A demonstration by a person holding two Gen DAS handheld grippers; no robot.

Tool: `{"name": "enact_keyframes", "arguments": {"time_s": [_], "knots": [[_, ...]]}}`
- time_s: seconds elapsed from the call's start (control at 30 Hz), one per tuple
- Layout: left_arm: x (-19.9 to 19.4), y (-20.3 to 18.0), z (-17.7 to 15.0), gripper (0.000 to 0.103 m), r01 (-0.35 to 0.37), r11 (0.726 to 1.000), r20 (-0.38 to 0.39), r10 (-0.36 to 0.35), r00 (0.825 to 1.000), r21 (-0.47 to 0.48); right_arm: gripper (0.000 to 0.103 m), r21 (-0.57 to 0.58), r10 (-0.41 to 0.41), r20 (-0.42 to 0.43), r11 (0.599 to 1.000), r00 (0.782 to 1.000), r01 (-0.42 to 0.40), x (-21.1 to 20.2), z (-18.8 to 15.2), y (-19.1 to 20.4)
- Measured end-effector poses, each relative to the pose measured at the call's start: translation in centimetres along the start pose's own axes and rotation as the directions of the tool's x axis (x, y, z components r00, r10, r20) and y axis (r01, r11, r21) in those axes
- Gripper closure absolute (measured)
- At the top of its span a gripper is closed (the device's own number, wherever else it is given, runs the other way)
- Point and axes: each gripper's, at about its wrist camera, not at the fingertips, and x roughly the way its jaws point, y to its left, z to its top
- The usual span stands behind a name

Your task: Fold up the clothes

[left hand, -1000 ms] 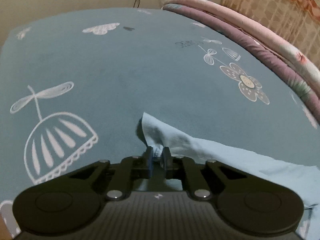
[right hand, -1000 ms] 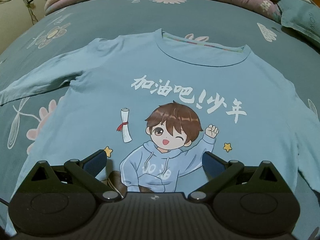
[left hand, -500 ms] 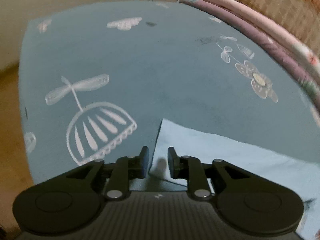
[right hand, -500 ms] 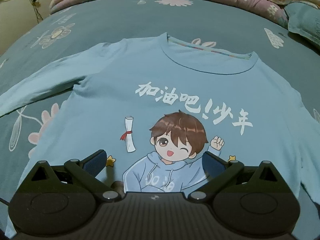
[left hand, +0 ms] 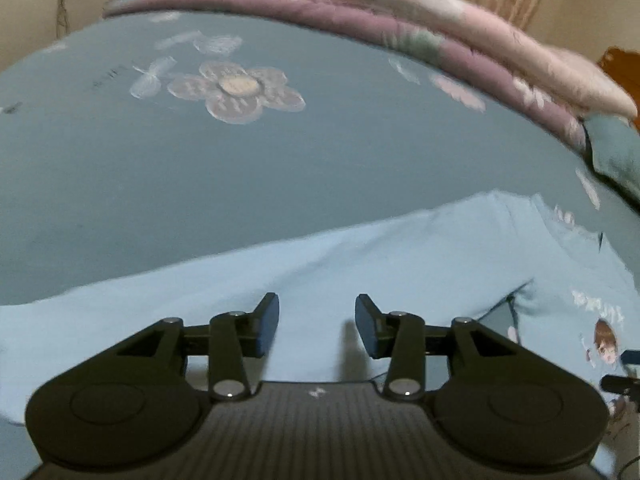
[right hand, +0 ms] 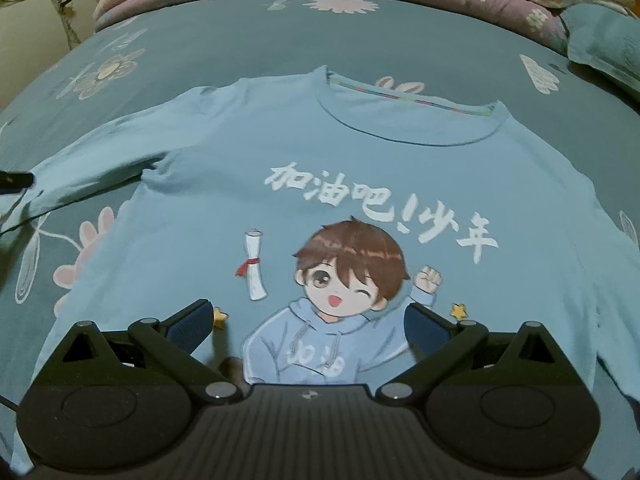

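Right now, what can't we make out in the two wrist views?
- Shirt hem: right wrist view, hidden behind the right gripper body.
- Left sleeve cuff: left wrist view, cut off at the left edge and under the left gripper, whose jaws are opening with nothing between them.
- Right sleeve end: right wrist view, runs off the right edge.
- Bedsheet prints: left wrist view, motion-blurred.

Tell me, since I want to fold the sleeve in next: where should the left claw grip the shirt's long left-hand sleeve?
Probably at the sleeve edge near its outer end, coming down from above at the side away from the shirt body. It lies flat and stretched out on the bedsheet, so only an edge pinch offers purchase.
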Motion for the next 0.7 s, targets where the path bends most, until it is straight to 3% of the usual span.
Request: {"name": "enact_keyframes", "arguments": {"time_s": [0.1, 0.17, 0.27, 0.3, 0.4, 0.47, 0.53, 0.6, 0.7], "knots": [[1.6, 0.4, 0.8, 0.058, -0.103, 0.994, 0.053, 0.101, 0.993, 0.027, 0.0, 0.024, -0.012, 0.004, 1.0, 1.0, 0.012, -0.1, -0.2, -0.8], [2.1, 0.9, 2.2, 0.058, -0.142, 0.99, 0.046, 0.142, 0.989, -0.009, 0.0, 0.038, -0.017, 0.005, 0.999, 1.0, 0.016, -0.1, -0.2, -1.3], [1.4, -0.9, 3.5, 0.061, -0.131, 0.991, 0.056, 0.13, 0.99, 0.011, 0.0, 0.049, -0.028, 0.011, 0.998, 1.0, 0.028, -0.2, -0.3, -1.9], [1.1, -1.7, 3.7, 0.059, -0.106, 0.994, 0.066, 0.104, 0.992, 0.027, 0.0, 0.051, -0.032, 0.015, 0.998, 0.999, 0.032, -0.2, -0.3, -2.0], [0.8, -5.9, 3.8, 0.049, 0.08, 0.991, 0.064, -0.087, 0.994, 0.111, 0.0, 0.055, -0.046, 0.024, 0.998, 0.999, 0.044, -0.3, -0.4, -2.4], [1.7, -9.1, 3.2, 0.048, 0.208, 0.961, 0.013, -0.214, 0.977, 0.183, 0.0, 0.058, -0.055, 0.026, 0.997, 0.998, 0.053, -0.2, -0.3, -2.6], [3.1, -12.1, 2.6, 0.048, 0.286, 0.928, -0.035, -0.286, 0.957, 0.239, 0.0, 0.062, -0.059, 0.03, 0.996, 0.998, 0.057, -0.1, -0.3, -2.9], [4.9, -13.8, 2.2, 0.048, 0.296, 0.92, -0.056, -0.291, 0.955, 0.258, 0.0, 0.07, -0.061, 0.037, 0.996, 0.997, 0.059, -0.3, -0.5, -3.3], [7.3, -14.6, 2.7, 0.046, 0.211, 0.931, -0.008, -0.218, 0.976, 0.297, 0.0, 0.091, -0.068, 0.044, 0.994, 0.997, 0.064, -0.6, -1.0, -4.2]]}}
